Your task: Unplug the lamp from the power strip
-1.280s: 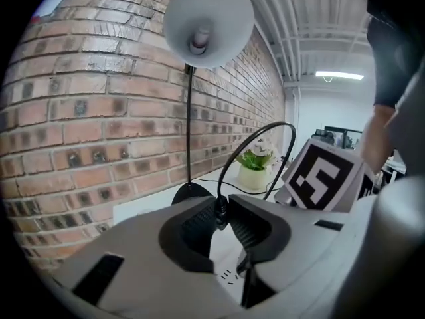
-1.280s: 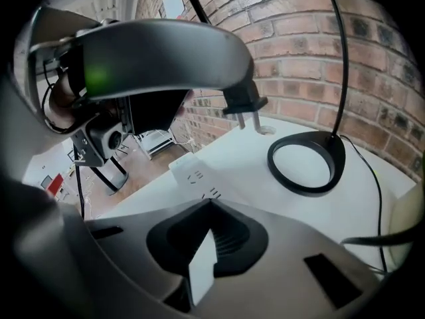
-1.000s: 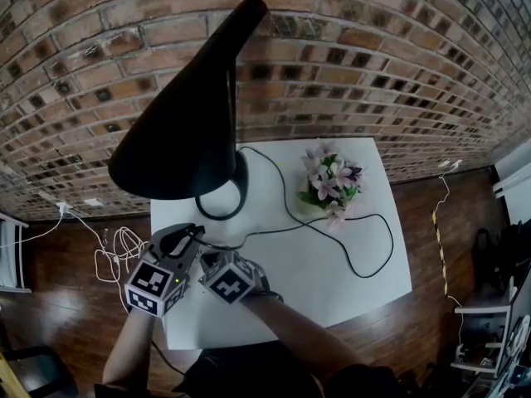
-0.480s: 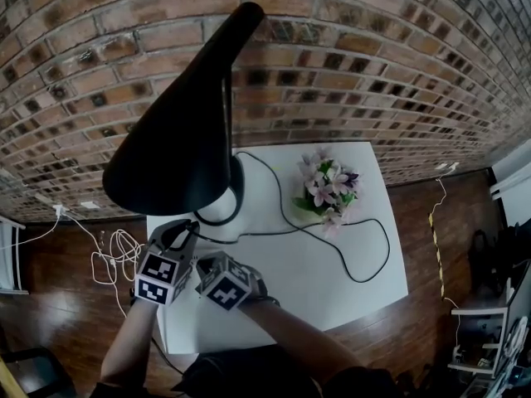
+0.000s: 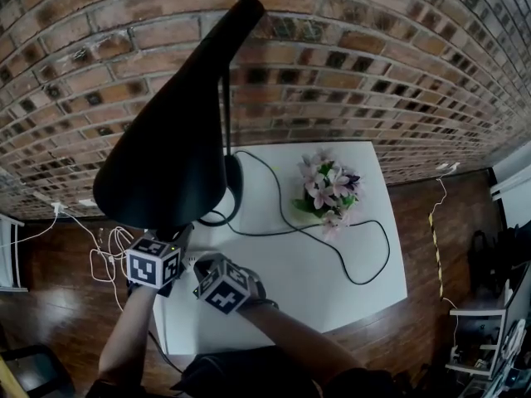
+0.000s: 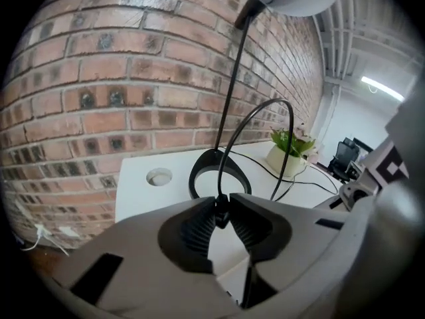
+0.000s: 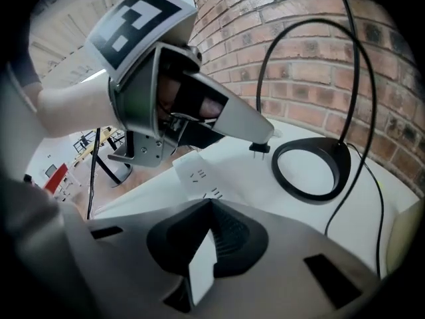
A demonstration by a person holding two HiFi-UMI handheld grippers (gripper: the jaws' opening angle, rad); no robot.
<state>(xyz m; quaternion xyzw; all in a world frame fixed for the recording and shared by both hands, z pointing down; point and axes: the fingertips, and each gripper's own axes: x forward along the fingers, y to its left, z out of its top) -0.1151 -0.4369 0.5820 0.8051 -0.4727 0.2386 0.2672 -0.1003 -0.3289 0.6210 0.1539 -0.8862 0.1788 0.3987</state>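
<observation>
My left gripper (image 6: 221,208) is shut on the lamp's black plug (image 6: 221,212), and the cord (image 6: 255,111) arcs up from the pads. In the right gripper view the plug's prongs (image 7: 260,149) hang bare under the left gripper (image 7: 262,137), clear above the white power strip (image 7: 196,175). My right gripper (image 7: 211,208) is shut on the near end of that strip. In the head view both grippers, left (image 5: 170,243) and right (image 5: 203,265), sit at the table's front left corner, partly under the black lamp shade (image 5: 166,156).
The lamp's ring base (image 5: 232,189) stands at the back left of the white table (image 5: 332,255), its cord (image 5: 365,272) looping to the right. A pot of flowers (image 5: 328,187) stands near the brick wall. White cables (image 5: 108,255) lie on the floor at the left.
My left gripper has risen a little and drawn in under the lamp shade with the plug in it. The right gripper has stayed on the power strip.
</observation>
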